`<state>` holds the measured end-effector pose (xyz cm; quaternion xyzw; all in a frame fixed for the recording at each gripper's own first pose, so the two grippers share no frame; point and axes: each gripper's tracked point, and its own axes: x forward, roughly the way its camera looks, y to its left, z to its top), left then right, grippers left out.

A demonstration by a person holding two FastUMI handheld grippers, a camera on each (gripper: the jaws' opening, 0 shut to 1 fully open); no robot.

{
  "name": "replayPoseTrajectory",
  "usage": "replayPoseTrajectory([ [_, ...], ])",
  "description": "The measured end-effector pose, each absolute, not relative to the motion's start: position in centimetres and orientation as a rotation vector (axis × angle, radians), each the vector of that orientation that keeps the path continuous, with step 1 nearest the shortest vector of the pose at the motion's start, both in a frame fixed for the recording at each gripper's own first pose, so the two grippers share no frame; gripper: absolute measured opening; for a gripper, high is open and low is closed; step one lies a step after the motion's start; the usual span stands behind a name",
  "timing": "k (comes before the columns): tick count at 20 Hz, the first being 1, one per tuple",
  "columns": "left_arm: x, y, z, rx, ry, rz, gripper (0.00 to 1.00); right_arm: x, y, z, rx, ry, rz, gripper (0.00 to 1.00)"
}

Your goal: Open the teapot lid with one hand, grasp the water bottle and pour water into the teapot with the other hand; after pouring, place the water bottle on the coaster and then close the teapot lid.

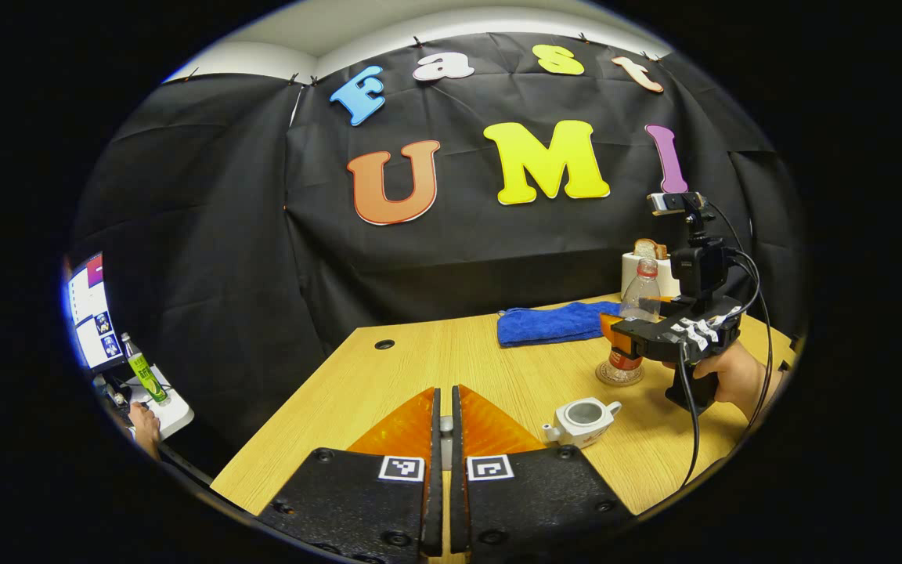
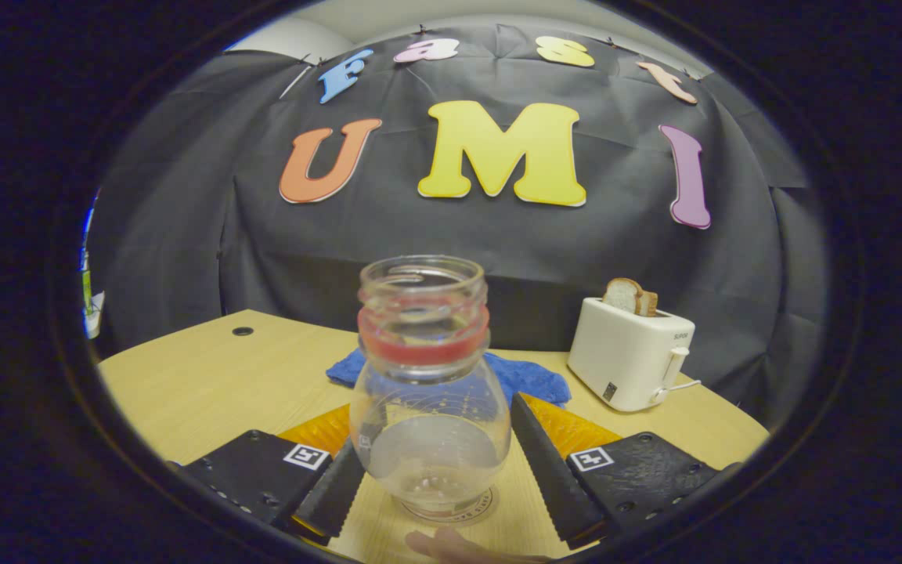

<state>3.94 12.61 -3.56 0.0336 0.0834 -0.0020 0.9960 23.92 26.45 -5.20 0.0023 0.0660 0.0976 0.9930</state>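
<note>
The clear water bottle (image 2: 429, 407), its neck ringed in red and its cap off, stands upright on a round coaster (image 2: 451, 505). My right gripper (image 2: 435, 427) is open, one finger on each side of the bottle. In the left gripper view the same bottle (image 1: 639, 294) and coaster (image 1: 619, 374) sit toward the table's right, with the right gripper (image 1: 623, 329) around the bottle and a hand holding it. The white teapot (image 1: 582, 419) stands lidless in front of them. My left gripper (image 1: 443, 392) is shut on a pale sliver between its fingers, the teapot lid (image 1: 444, 427), mostly hidden.
A white toaster (image 2: 629, 360) with bread slices stands at the back right, and a blue cloth (image 1: 553, 323) lies along the far table (image 1: 420, 368) edge. A cable hole (image 1: 384, 344) marks the far left corner. A monitor (image 1: 91, 313) and a green bottle (image 1: 142, 376) sit off the table's left.
</note>
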Motion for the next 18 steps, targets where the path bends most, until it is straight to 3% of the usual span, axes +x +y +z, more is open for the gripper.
replayPoseTrajectory([
  [18, 4.0, 12.3, -3.8, 0.096, 0.175, -0.007, 0.06, 25.6, 26.5, -5.5, -0.019, 0.199, 0.204, 0.91],
])
